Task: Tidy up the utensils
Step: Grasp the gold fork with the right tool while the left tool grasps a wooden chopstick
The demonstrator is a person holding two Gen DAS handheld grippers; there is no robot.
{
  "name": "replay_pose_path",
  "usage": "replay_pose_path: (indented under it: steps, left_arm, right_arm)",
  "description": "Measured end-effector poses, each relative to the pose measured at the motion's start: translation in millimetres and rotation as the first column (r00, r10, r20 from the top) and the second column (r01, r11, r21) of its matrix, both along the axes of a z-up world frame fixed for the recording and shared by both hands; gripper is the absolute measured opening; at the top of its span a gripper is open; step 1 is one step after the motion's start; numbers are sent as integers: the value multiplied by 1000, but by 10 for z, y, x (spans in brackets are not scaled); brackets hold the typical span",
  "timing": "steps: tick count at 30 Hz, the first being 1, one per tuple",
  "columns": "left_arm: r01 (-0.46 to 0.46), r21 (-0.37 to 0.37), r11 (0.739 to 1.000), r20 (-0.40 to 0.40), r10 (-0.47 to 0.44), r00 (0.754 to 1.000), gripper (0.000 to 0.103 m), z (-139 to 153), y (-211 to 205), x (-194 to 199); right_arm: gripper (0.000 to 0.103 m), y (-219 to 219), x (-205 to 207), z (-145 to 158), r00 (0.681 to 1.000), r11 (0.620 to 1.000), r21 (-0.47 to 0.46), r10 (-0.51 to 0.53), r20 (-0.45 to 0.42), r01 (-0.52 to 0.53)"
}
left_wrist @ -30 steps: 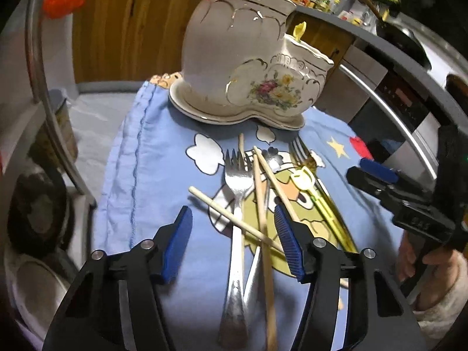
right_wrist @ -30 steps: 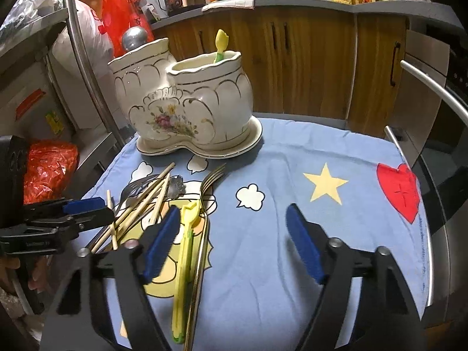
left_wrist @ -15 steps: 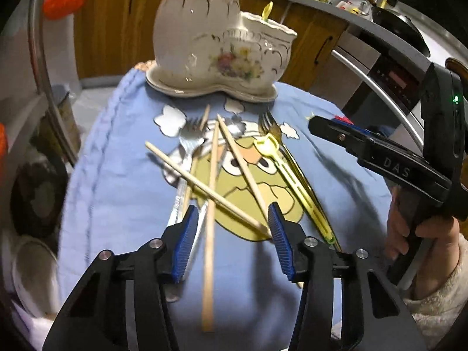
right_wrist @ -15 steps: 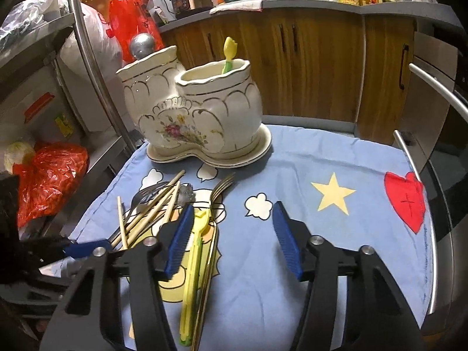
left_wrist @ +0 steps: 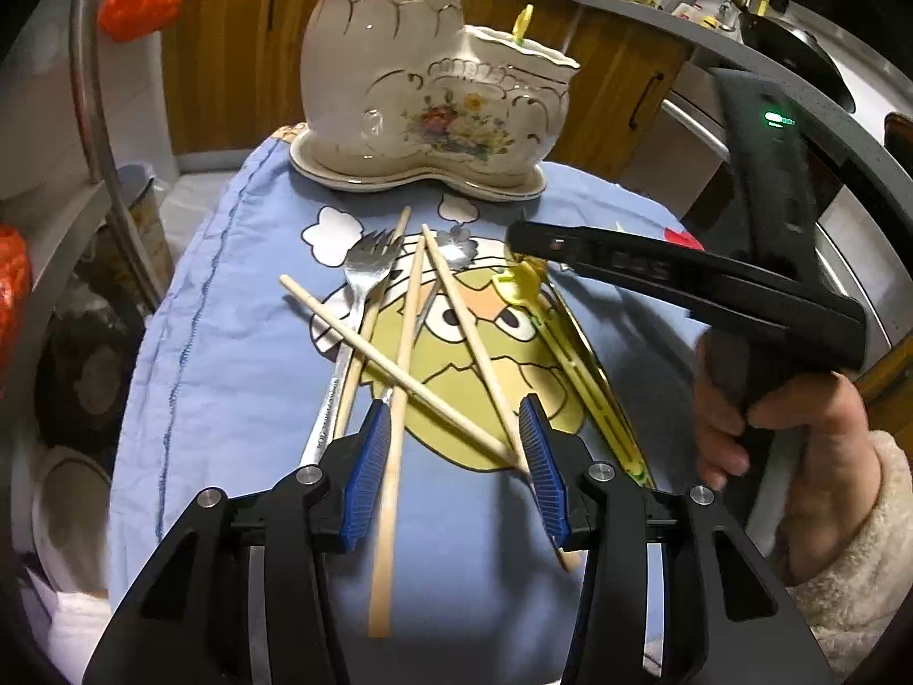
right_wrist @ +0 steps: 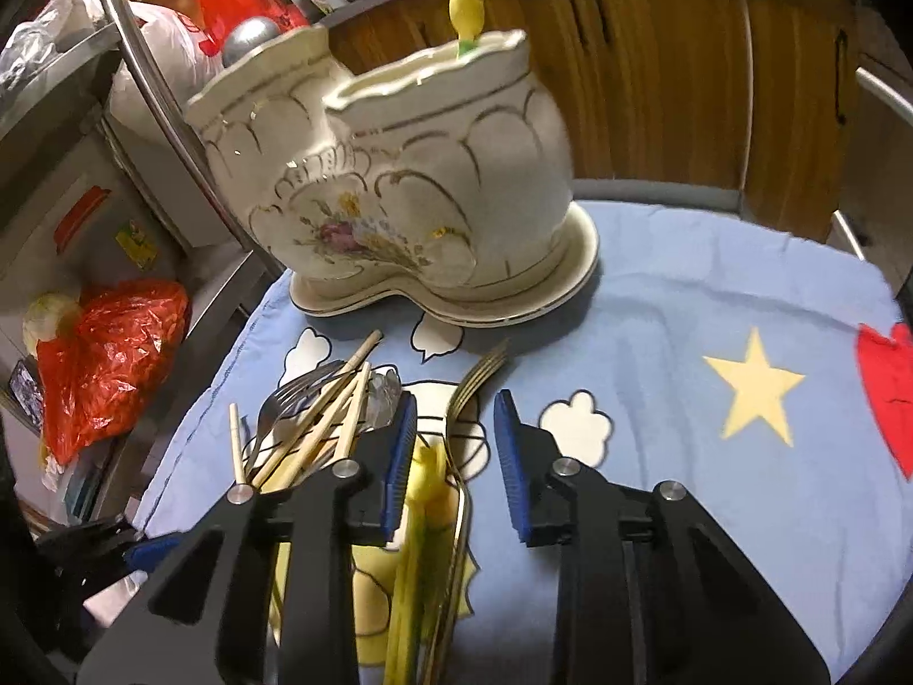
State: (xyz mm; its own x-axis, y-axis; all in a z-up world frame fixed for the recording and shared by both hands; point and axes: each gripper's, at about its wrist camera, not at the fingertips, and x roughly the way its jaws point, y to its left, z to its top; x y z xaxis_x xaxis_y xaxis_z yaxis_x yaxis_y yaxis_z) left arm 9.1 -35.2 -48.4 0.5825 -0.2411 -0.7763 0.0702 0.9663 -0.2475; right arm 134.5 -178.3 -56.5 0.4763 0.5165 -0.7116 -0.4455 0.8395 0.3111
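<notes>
At the far left of the right wrist view, a red plastic bag (right_wrist: 108,354) is sitting on a shelf beside the worktop. The worktop itself is lying under a blue cartoon cloth (left_wrist: 228,354). On the cloth's left part, a silver fork (left_wrist: 359,285) is lying with its tines pointing toward the far end, and several wooden chopsticks (left_wrist: 402,337) are crossing over it and over one another.

The left gripper (left_wrist: 453,445) is hovering over the near ends of those chopsticks. Its blue fingers (left_wrist: 365,462) are standing partly apart, having just been closing a little; two or three sticks are passing between them, but the pads are not pressing on any.

At the far end, a cream double-pot ceramic holder (left_wrist: 428,91) with gold trim and a flower print is standing upright on its matching saucer, a yellow utensil tip poking out of the smaller pot.

Right of the chopsticks, a yellow plastic spoon (right_wrist: 419,531) and a gold fork (right_wrist: 462,439) are lying side by side. The right gripper (right_wrist: 456,456) is sitting over both with its fingers narrowed, having just been closing; the spoon and fork are between them, yet gaps are showing on each side. In the left wrist view, a person's hand (left_wrist: 799,445) in a fleecy sleeve is holding that gripper's handle.
</notes>
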Motion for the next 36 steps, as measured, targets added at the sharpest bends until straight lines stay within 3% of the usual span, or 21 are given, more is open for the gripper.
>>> replay_pose_path:
  steps: [1,8,13,18,25,29,33,36]
  left_arm:
    - [0,-3,1000,-4,0,1000,49,0,-11,-1]
    - [-21,-7,1000,-37,21,999,46,-33,-73,39]
    - [-43,7,999,-63,44,997,39,-88,-108,81]
    - [-105,23,994,-52,106,993,31,-99,-54,193]
    - [-119,89,989,-12,121,993,21,-112,-112,224]
    - [-120,79,990,-7,121,993,18,-95,-94,225]
    - [-108,68,992,-7,108,994,5,-75,-93,237]
    - [-110,45,993,-32,111,993,5,-119,-61,247]
  right_arm:
    - [6,12,23,-18,1000,1000,3,2,-10,-2]
    - [5,-126,-60,72,1000,998,55,-18,14,17]
    - [5,-267,-189,164,998,997,70,-27,50,24]
    - [5,-331,-308,239,996,997,77,-24,86,17]
    - [5,-425,-419,336,993,996,93,-19,119,8]
    - [5,-488,-445,362,992,994,105,-26,122,13]
    - [5,-520,-462,385,992,993,119,-33,122,18]
    - [5,-519,-475,401,992,992,125,-33,123,17]
